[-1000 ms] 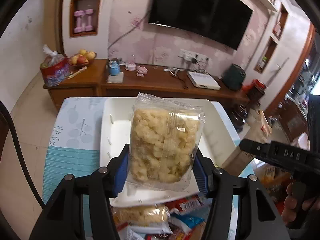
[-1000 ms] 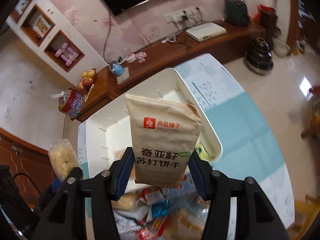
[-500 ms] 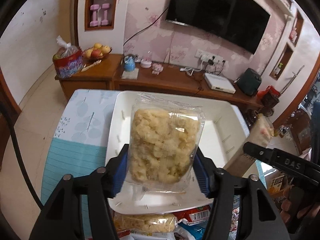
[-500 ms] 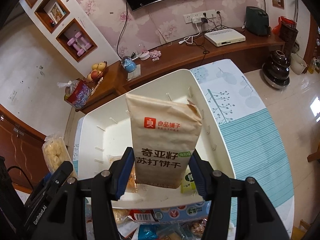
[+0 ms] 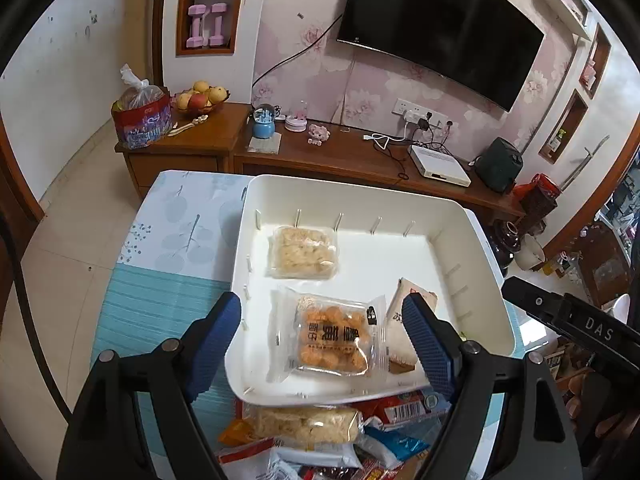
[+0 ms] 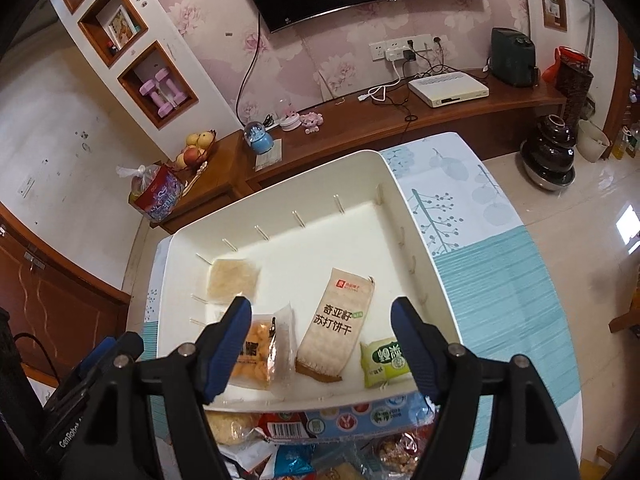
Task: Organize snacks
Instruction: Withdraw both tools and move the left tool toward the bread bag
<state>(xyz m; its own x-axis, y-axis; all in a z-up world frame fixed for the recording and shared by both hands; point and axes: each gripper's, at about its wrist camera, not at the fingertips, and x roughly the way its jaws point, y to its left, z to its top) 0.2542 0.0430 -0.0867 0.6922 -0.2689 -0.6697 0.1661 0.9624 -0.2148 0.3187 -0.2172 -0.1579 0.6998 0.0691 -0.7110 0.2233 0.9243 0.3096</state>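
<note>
Four sealed snack packets (image 6: 335, 326) flat inside white tray (image 6: 404, 200)

The right claw (image 6: 322, 344) hangs over the white tray (image 6: 400, 184), its jaws opening with nothing pressed between them. Below lie a beige cracker packet (image 6: 336, 326), an orange snack bag (image 6: 258, 354), a green packet (image 6: 386, 362) and a pale rice-cake packet (image 6: 233, 280).

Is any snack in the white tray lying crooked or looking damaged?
The brown cracker packet lies at a slant in the white tray, its lower end close to the green packet. The clear packets lie flat and roughly square. No packet looks torn or spilled.
</note>
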